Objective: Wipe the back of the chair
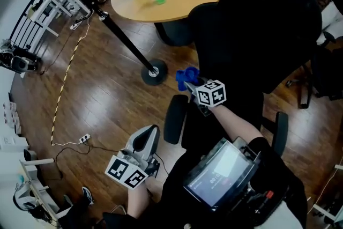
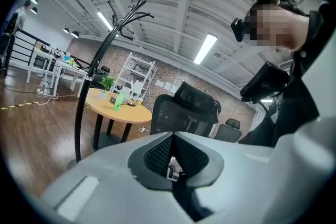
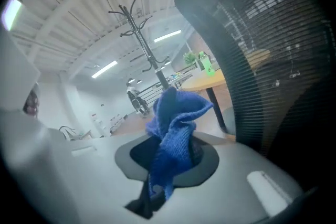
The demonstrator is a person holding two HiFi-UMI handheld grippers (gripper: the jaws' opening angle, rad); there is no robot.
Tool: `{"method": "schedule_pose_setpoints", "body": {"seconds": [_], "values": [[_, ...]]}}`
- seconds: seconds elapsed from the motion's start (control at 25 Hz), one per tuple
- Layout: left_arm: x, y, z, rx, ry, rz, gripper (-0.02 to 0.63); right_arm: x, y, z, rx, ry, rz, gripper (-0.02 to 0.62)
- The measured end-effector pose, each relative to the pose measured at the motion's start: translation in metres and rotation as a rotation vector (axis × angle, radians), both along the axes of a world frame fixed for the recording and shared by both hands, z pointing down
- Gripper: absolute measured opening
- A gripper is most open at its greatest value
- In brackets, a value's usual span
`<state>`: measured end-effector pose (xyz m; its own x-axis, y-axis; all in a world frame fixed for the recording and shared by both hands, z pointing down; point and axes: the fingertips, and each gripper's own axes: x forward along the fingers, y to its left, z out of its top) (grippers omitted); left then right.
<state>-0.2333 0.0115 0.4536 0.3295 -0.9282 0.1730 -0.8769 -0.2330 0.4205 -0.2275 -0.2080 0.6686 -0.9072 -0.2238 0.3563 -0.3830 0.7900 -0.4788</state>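
Blue cloth (image 3: 176, 134), clamped in the right gripper's (image 1: 191, 86) jaws, sits just beside the black mesh chair back (image 1: 257, 24); the left gripper (image 1: 143, 143), jaws together, is held well apart.

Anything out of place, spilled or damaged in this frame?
Nothing stands out. The black chair stands upright and looks intact; the right gripper is shut on a bunched blue cloth beside the chair back's edge, and the left gripper is shut and empty. Only loose cords trail across the wooden floor.
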Motion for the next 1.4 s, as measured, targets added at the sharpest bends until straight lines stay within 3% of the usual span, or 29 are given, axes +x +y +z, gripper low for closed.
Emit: {"method": "schedule_pose_setpoints", "body": {"seconds": [0.16, 0.4, 0.56, 1.0, 1.2, 1.4], "values": [[0.017, -0.001, 0.002, -0.017, -0.008, 0.02, 0.006, 0.038, -0.017, 0.036, -0.049, 0.076, 0.106, 0.055], [0.037, -0.001, 0.01, -0.065, -0.031, 0.044, 0.006, 0.138, -0.068, 0.084, -0.122, 0.179, 0.358, 0.055], [0.054, -0.012, 0.016, -0.08, -0.037, 0.094, 0.006, 0.181, -0.081, 0.086, -0.103, 0.169, 0.414, 0.055], [0.132, -0.073, 0.016, -0.047, 0.003, 0.361, 0.006, 0.344, -0.099, 0.066, -0.053, 0.258, 0.662, 0.055], [0.172, -0.093, 0.019, -0.028, 0.023, 0.492, 0.006, 0.422, -0.095, 0.046, -0.047, 0.264, 0.843, 0.056], [0.201, -0.109, 0.012, 0.004, 0.047, 0.583, 0.006, 0.476, -0.085, 0.025, -0.031, 0.266, 0.954, 0.055]]}}
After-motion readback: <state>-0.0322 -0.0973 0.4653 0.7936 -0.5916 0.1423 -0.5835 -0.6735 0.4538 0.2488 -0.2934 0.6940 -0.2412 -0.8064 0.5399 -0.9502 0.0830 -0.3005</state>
